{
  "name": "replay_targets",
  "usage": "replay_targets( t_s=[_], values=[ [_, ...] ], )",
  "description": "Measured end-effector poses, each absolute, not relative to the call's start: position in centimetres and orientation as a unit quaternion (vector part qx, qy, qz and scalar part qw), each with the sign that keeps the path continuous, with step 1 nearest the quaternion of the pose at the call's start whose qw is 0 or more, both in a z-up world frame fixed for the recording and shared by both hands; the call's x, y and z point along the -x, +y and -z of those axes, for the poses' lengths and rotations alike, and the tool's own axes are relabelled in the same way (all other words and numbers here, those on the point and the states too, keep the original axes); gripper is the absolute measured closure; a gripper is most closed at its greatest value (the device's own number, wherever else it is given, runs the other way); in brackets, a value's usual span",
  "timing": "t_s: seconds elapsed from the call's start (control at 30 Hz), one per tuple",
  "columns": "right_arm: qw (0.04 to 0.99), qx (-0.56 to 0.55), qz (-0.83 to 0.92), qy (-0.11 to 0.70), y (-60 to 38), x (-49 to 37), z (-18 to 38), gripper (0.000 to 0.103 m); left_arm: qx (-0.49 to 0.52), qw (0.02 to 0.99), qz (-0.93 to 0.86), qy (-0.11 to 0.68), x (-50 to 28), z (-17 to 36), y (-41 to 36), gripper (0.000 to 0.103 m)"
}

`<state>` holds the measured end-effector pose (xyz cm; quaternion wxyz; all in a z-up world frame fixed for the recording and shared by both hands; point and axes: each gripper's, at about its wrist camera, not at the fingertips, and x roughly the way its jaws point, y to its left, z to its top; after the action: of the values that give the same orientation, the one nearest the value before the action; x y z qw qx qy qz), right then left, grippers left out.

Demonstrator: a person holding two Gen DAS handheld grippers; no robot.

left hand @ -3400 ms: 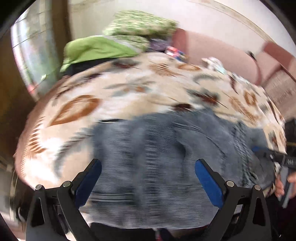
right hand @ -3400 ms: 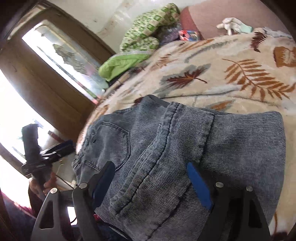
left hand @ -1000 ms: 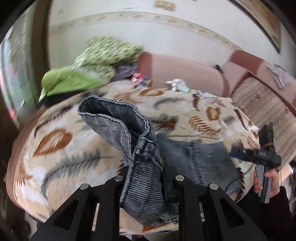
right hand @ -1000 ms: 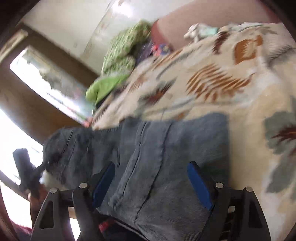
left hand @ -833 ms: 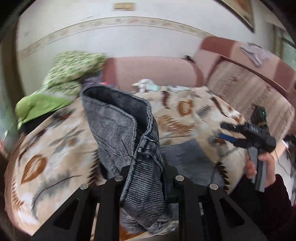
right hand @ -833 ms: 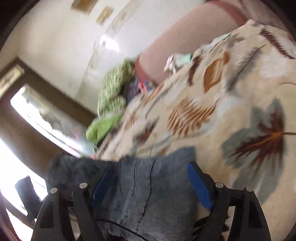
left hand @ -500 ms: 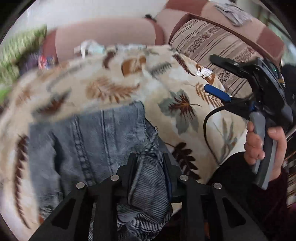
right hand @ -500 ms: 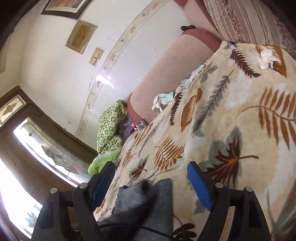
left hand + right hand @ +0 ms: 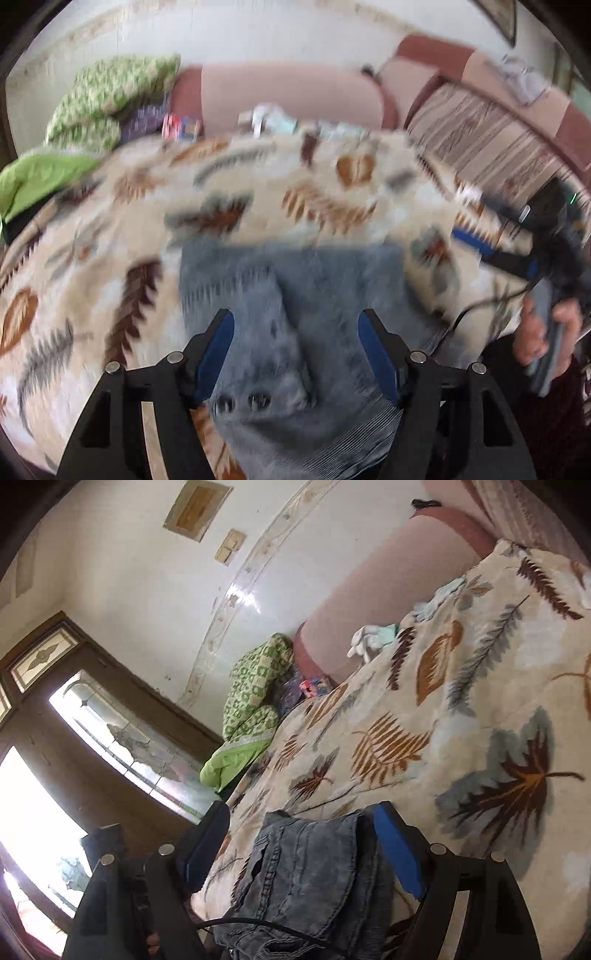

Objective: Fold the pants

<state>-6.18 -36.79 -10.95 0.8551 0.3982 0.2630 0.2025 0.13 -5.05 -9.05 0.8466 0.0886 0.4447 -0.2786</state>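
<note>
the pants (image 9: 295,280) lie in a folded grey-blue heap at the near edge of the blanket (image 9: 258,192), a cream cover printed with brown and grey leaves that is spread over a pink sofa (image 9: 288,96). the left gripper (image 9: 295,350) points down over the heap with its jaws opening – the 2 blue pads stand clear of the denim on either side, with the cloth lying between and under them, pressed by neither. the left wrist view is blurred, so the seams and folds are hard to read. the right gripper (image 9: 299,849) is held lower and flatter beside the heap, its jaws wide apart and nothing clamped; in its view the pants (image 9: 310,878) sit just in front of the pads. a hand (image 9: 543,332) shows at the right edge of the left wrist view, wrapped around the right gripper's handle. a green patterned pillow (image 9: 255,686) is piled at the far end of the sofa – well apart from the pants.
</note>
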Motion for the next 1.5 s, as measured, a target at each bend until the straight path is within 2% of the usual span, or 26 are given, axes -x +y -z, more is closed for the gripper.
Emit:
replay_targets(
  t_s=[0.1, 0.23, 0.4, 0.57, 0.77, 0.87, 1.03, 1.13, 1.37, 1.5],
  values=[
    [0.838, -0.401, -0.25, 0.272, -34.7, 5.0, 11.1, 0.02, -0.125, 0.833, 0.269, 0.467, 1.4, 12.2, -5.6, 0.032],
    [0.808, -0.422, -0.277, 0.303, -32.8, 2.5, 12.6, 0.018, -0.164, 0.837, 0.271, 0.447, 3.0, 13.4, -6.4, 0.031],
    [0.757, -0.455, -0.206, 0.421, -31.6, -1.2, 19.0, 0.015, -0.143, 0.837, 0.281, 0.448, 2.5, 14.8, -6.1, 0.027],
    [0.772, -0.443, -0.211, 0.403, -31.6, -0.2, 18.3, 0.015, -0.14, 0.836, 0.279, 0.451, 2.6, 13.3, -5.5, 0.027],
    [0.795, -0.428, -0.232, 0.36, -32.4, 3.2, 15.4, 0.015, -0.146, 0.868, 0.245, 0.406, 3.8, 10.0, -2.1, 0.027],
    [0.799, -0.413, -0.27, 0.343, -31.7, 4.4, 13.7, 0.015, -0.155, 0.863, 0.235, 0.419, 4.0, 10.6, -1.1, 0.026],
    [0.778, -0.374, -0.311, 0.397, -28.6, 5.6, 14.1, 0.015, -0.172, 0.843, 0.224, 0.458, 3.8, 14.3, -0.8, 0.025],
    [0.755, -0.344, -0.295, 0.474, -26.9, 6.0, 17.1, 0.015, -0.15, 0.841, 0.227, 0.468, 3.2, 14.7, -0.3, 0.018],
    [0.764, -0.345, -0.281, 0.467, -28.0, 6.3, 15.7, 0.015, -0.174, 0.847, 0.241, 0.441, 1.9, 12.6, -0.5, 0.016],
    [0.791, -0.349, -0.268, 0.425, -29.6, 5.3, 13.4, 0.015, -0.193, 0.858, 0.228, 0.418, -0.1, 10.6, -1.8, 0.016]
  ],
)
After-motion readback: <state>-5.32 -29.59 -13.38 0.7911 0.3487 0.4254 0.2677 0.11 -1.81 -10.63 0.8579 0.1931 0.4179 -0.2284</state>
